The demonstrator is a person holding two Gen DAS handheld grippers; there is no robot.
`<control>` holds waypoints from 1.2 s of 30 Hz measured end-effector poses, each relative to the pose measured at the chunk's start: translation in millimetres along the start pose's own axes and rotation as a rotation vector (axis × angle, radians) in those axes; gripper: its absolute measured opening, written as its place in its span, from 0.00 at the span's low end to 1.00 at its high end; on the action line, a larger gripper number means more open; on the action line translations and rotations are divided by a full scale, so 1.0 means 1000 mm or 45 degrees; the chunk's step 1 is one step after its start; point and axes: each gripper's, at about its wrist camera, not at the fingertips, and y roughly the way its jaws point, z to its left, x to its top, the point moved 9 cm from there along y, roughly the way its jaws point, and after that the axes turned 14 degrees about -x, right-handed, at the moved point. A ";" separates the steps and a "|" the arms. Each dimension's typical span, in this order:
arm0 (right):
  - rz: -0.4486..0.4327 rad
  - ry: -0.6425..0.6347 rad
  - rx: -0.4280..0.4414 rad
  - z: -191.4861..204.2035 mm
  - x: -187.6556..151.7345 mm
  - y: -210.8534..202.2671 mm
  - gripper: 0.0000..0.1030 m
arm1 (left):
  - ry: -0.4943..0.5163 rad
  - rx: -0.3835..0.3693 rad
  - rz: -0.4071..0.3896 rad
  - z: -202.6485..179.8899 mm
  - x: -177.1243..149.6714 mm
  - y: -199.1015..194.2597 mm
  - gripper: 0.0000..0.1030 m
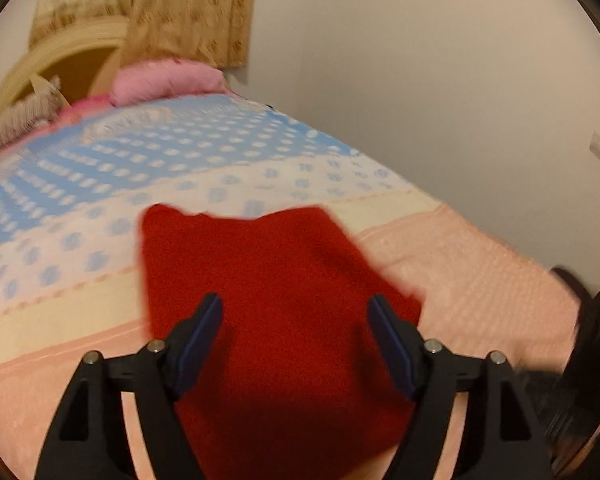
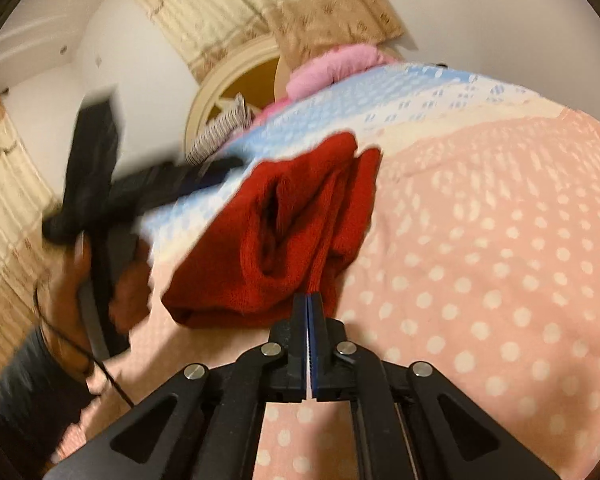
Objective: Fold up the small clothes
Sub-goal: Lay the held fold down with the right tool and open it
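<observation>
A small red knit garment lies on the bed, partly folded, with bunched layers in the right wrist view. My left gripper is open and empty, its fingers spread just above the garment's near part. It also shows blurred in the right wrist view, held in a hand to the left of the garment. My right gripper is shut on the near edge of the red garment, pinching a fold of it.
The bed has a pink dotted cover near me and a blue and white dotted part beyond. A pink pillow and the headboard lie at the far end. A wall runs along the right.
</observation>
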 end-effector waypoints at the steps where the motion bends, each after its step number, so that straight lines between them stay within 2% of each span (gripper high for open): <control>1: -0.008 -0.005 -0.008 0.000 0.005 0.000 0.02 | 0.007 0.038 0.000 0.005 -0.006 -0.003 0.75; 3: 0.009 0.002 -0.006 0.003 0.021 0.005 0.06 | 0.006 0.097 0.002 0.018 -0.023 -0.010 0.75; 4: 0.019 0.009 0.007 0.007 0.028 0.009 0.20 | -0.030 0.112 0.004 0.026 -0.030 -0.011 0.75; 5: 0.034 0.020 0.037 0.014 0.040 0.017 0.51 | -0.089 0.092 0.004 0.033 -0.038 -0.010 0.77; 6: 0.030 0.030 0.048 0.019 0.047 0.021 0.65 | -0.145 0.059 0.000 0.038 -0.043 -0.010 0.79; 7: 0.020 0.039 0.058 0.023 0.055 0.025 0.73 | -0.196 0.032 -0.010 0.043 -0.047 -0.009 0.81; 10: 0.058 -0.026 0.014 0.039 0.071 0.050 0.71 | -0.257 -0.009 -0.050 0.048 -0.052 -0.009 0.84; 12: 0.138 -0.055 0.022 0.048 0.070 0.072 0.58 | -0.258 -0.023 -0.056 0.046 -0.051 -0.009 0.84; 13: 0.178 -0.072 0.016 0.050 0.067 0.080 0.30 | -0.253 -0.028 -0.056 0.045 -0.052 -0.009 0.87; 14: 0.198 -0.092 -0.038 0.047 0.064 0.086 0.11 | -0.246 -0.021 -0.059 0.044 -0.051 -0.009 0.90; 16: 0.155 -0.088 -0.075 0.042 0.061 0.079 0.10 | -0.246 -0.013 -0.053 0.043 -0.057 -0.011 0.91; 18: 0.121 -0.095 -0.118 0.033 0.056 0.070 0.10 | -0.244 -0.045 -0.018 0.041 -0.066 -0.008 0.92; 22: 0.155 -0.070 -0.159 0.011 0.043 0.077 0.09 | -0.224 -0.051 0.041 0.038 -0.073 0.001 0.94; 26: 0.177 -0.009 -0.168 0.005 0.048 0.088 0.10 | -0.218 -0.033 0.002 0.038 -0.065 -0.009 0.94; 29: 0.202 0.029 -0.154 0.002 0.048 0.089 0.11 | -0.238 0.061 -0.037 0.053 -0.052 -0.013 0.98; 30: 0.203 0.022 -0.168 0.001 0.048 0.089 0.13 | -0.234 0.094 -0.014 0.058 -0.051 -0.009 0.99; 32: 0.177 0.009 -0.237 -0.004 0.052 0.081 0.28 | -0.249 0.107 0.036 0.064 -0.054 0.003 1.00; 34: 0.115 -0.034 -0.304 -0.002 0.063 0.069 0.32 | -0.267 0.090 0.031 0.066 -0.057 0.007 1.00; 36: -0.001 -0.117 -0.367 0.012 0.080 0.051 0.34 | -0.267 0.086 0.021 0.066 -0.059 0.008 1.00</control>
